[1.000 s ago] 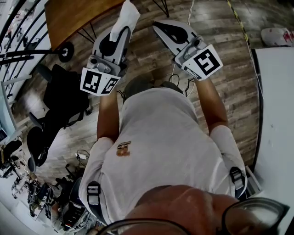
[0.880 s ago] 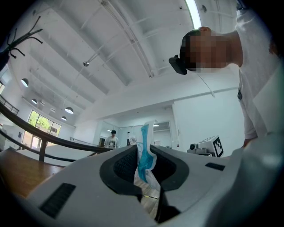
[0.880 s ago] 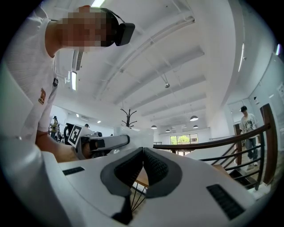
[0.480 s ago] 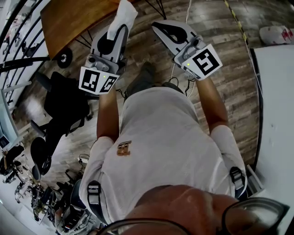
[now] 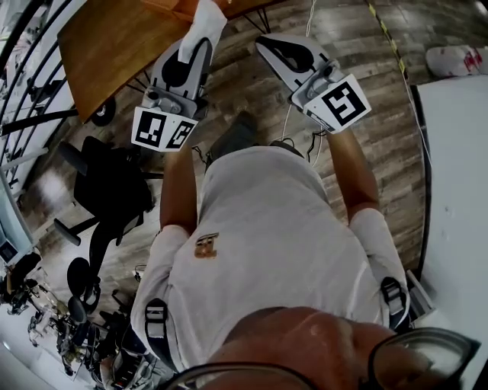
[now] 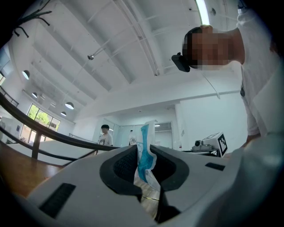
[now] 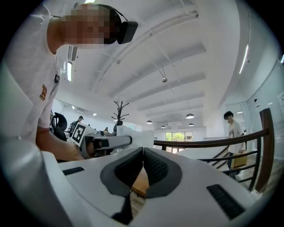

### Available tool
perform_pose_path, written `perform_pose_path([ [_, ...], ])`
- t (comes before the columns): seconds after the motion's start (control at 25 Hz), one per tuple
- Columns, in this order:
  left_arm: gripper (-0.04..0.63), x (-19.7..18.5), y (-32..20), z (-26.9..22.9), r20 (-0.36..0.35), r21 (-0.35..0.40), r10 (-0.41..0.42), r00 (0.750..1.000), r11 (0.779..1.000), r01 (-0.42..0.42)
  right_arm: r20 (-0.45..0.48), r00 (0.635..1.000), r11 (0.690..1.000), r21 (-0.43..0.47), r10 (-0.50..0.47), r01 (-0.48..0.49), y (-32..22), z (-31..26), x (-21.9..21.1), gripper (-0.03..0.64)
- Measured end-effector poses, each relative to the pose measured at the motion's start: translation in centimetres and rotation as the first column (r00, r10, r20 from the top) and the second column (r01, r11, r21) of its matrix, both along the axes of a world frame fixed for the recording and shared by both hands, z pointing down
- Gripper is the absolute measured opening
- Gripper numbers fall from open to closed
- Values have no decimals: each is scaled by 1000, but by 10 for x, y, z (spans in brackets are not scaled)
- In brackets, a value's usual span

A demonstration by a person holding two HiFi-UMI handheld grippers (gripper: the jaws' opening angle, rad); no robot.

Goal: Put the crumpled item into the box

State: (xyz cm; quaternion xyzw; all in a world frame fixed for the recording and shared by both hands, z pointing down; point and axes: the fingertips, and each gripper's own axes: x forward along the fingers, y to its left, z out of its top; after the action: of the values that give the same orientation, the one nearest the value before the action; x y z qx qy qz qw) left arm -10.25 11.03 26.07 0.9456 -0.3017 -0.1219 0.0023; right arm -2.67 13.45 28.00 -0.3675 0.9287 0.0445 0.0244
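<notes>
The crumpled item (image 5: 206, 18) is a white wrapper with a blue stripe (image 6: 145, 141). It sticks up out of my left gripper (image 5: 196, 39), which is shut on it and held out in front of the person's chest. In the left gripper view the pads (image 6: 125, 165) pinch the wrapper between them. My right gripper (image 5: 263, 44) is held beside it at the same height, shut with nothing between its pads (image 7: 143, 160). No box can be made out in any view.
A wooden table (image 5: 107, 46) lies ahead at the upper left, with a black office chair (image 5: 114, 187) below it. A white table (image 5: 457, 198) runs along the right edge. A white object (image 5: 457, 59) lies on the wood floor. Railings and standing people show in the gripper views.
The wooden table has come closer and fills more of the upper left. The office chair has slid down the frame. Both grippers keep their pose, the left one still gripping the wrapper.
</notes>
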Motion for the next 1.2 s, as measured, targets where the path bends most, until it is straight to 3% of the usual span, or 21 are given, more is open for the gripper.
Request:
perform_pose_path([
  [0.6,77,-31,-210,29,15,-63,9,1000,998,-8,-61,998,1000,-5,29,-30,-211,2,-32,34],
  [0.84,77,-34,-247,48,19,-89,17,1000,996,-16,-90,994,998,-12,55,-56,-248,15,-32,34],
  [1.2,77,-9,-294,75,36,-180,26,999,983,-19,-121,991,996,-62,62,-70,-295,30,-7,34],
])
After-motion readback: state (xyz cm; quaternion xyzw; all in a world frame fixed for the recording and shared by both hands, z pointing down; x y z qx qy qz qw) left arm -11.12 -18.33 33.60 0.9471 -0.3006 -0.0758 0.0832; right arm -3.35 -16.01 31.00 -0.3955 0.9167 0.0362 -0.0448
